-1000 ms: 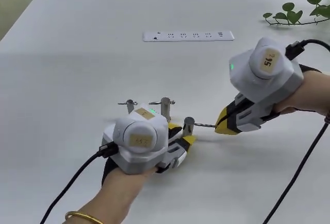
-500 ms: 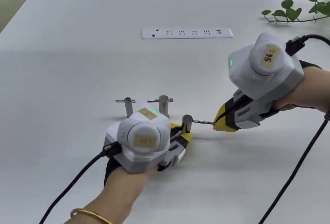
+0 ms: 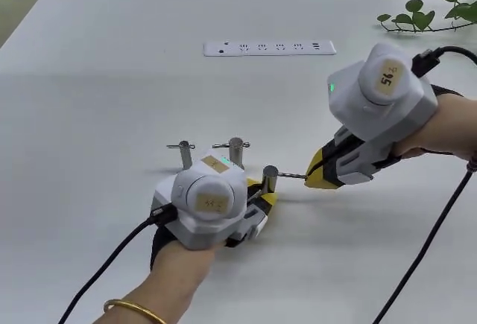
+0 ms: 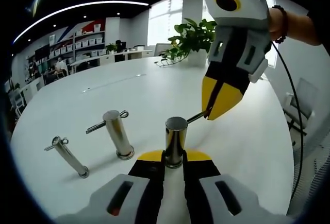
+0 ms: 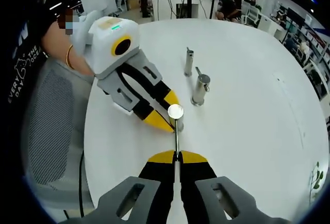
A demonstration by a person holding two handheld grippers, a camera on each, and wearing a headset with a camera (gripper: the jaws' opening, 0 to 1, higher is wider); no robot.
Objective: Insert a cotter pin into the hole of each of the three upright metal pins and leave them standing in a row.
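Three upright metal pins stand in a row on the white table [image 3: 112, 78]. The left pin [image 3: 185, 155] and the middle pin [image 3: 236, 150] each carry a cotter pin through the top. My left gripper [image 3: 261, 196] is shut on the base of the right pin [image 3: 270, 179] [image 4: 176, 139]. My right gripper [image 3: 311, 178] [image 5: 176, 157] is shut on a thin cotter pin [image 3: 292, 176] [image 5: 177, 139], held level. The cotter pin's tip meets the right pin's side just under its top [image 5: 176, 112]; I cannot tell whether it is in the hole.
A white power strip [image 3: 269, 48] lies at the far middle of the table. A leafy plant [image 3: 440, 7] reaches in from the far right corner. Black cables trail off both grippers toward the near edge.
My right gripper has edged a little to the left, bringing the cotter pin closer into the right pin. The left gripper has kept its hold.
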